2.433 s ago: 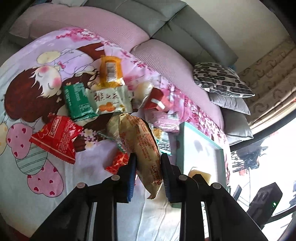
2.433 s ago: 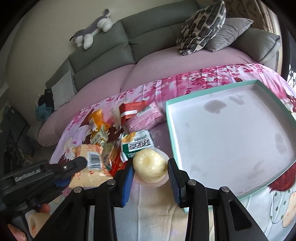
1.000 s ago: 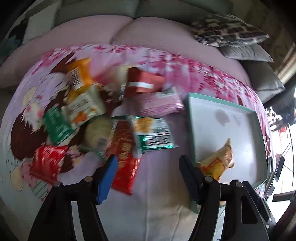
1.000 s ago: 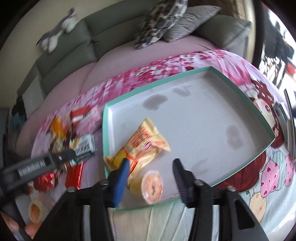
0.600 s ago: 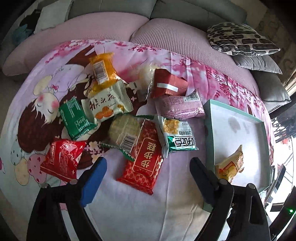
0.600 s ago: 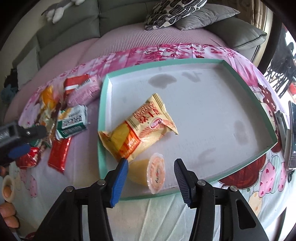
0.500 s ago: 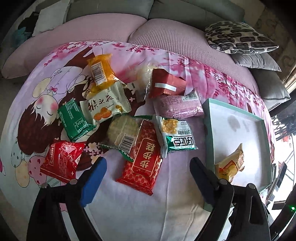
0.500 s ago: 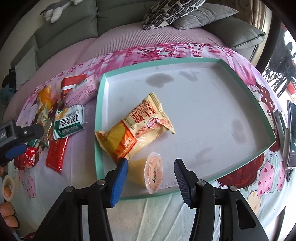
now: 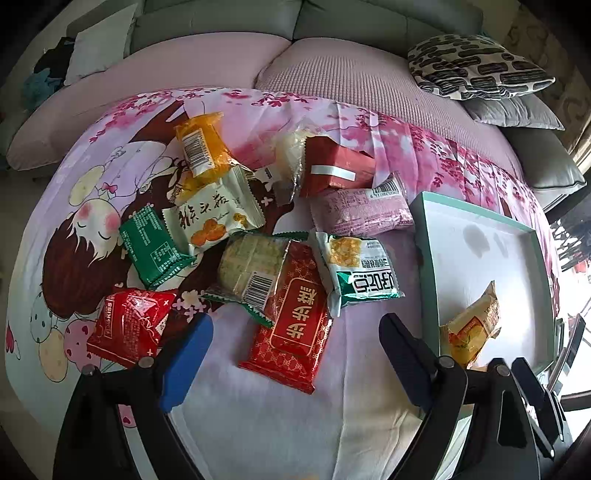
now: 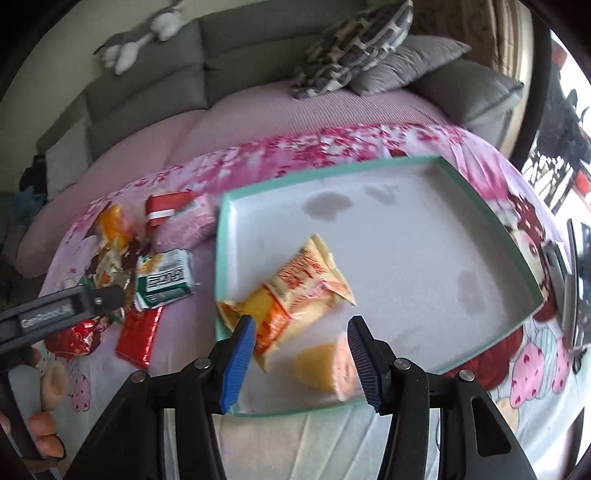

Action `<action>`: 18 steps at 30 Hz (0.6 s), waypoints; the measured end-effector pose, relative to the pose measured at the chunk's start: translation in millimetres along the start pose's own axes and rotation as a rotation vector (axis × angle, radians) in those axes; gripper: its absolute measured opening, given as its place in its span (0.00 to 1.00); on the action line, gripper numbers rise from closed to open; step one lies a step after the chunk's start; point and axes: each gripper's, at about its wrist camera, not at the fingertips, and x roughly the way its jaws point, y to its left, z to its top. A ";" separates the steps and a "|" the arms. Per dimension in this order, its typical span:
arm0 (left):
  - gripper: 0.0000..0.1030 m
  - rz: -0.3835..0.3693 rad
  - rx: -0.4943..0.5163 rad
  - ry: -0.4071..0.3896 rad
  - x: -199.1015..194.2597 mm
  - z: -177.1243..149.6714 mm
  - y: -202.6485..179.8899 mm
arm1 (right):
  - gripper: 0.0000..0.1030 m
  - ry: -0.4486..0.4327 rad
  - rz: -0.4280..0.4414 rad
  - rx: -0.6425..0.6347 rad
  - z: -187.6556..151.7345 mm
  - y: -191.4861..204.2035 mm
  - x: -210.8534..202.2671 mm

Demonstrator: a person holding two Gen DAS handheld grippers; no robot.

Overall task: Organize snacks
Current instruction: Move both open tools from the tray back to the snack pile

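My left gripper [image 9: 293, 330] hangs open and wide over a red and gold packet [image 9: 295, 314] in the snack pile, with nothing between its pads. Around that packet lie a green and white packet [image 9: 362, 269], a clear cracker pack [image 9: 251, 266], a pink packet [image 9: 360, 212], a red box [image 9: 336, 168] and several more. The teal-rimmed tray [image 10: 221, 240] holds a yellow packet [image 10: 299, 288] and a jelly cup [image 10: 325, 360] lying on its side. My right gripper [image 10: 300, 326] hovers open just above the cup, pads clear of it.
The snacks lie on a pink cartoon-print cloth [image 9: 258, 406] in front of a grey sofa [image 10: 155, 66] with patterned cushions [image 9: 476, 66]. A plush toy [image 10: 140, 33] sits on the sofa back. A dark device [image 10: 569, 277] lies past the tray's right rim. A person's fingers [image 10: 44, 435] show at the lower left.
The yellow packet left my left gripper and now lies in the tray; that gripper opened wide and swung back over the pile. My right gripper set the jelly cup down in the tray.
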 end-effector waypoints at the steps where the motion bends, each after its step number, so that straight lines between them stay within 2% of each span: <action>1: 0.89 0.001 0.005 -0.001 -0.3 -0.6 -0.2 | 0.55 0.005 0.010 -0.004 -0.3 2.1 2.5; 5: 0.92 0.027 0.030 -0.017 0.2 -2.2 -2.3 | 0.75 -0.002 0.027 -0.009 -2.0 8.4 6.8; 7: 0.96 0.042 0.034 -0.027 0.5 -2.2 -1.9 | 0.80 -0.014 0.030 -0.010 -1.0 9.9 8.5; 11: 0.96 0.068 0.027 -0.053 0.2 -1.0 2.8 | 0.98 -0.020 0.052 0.004 -0.3 11.1 13.1; 18: 0.96 0.081 0.036 -0.073 0.5 2.5 14.6 | 1.00 -0.060 0.079 0.004 5.0 18.6 14.6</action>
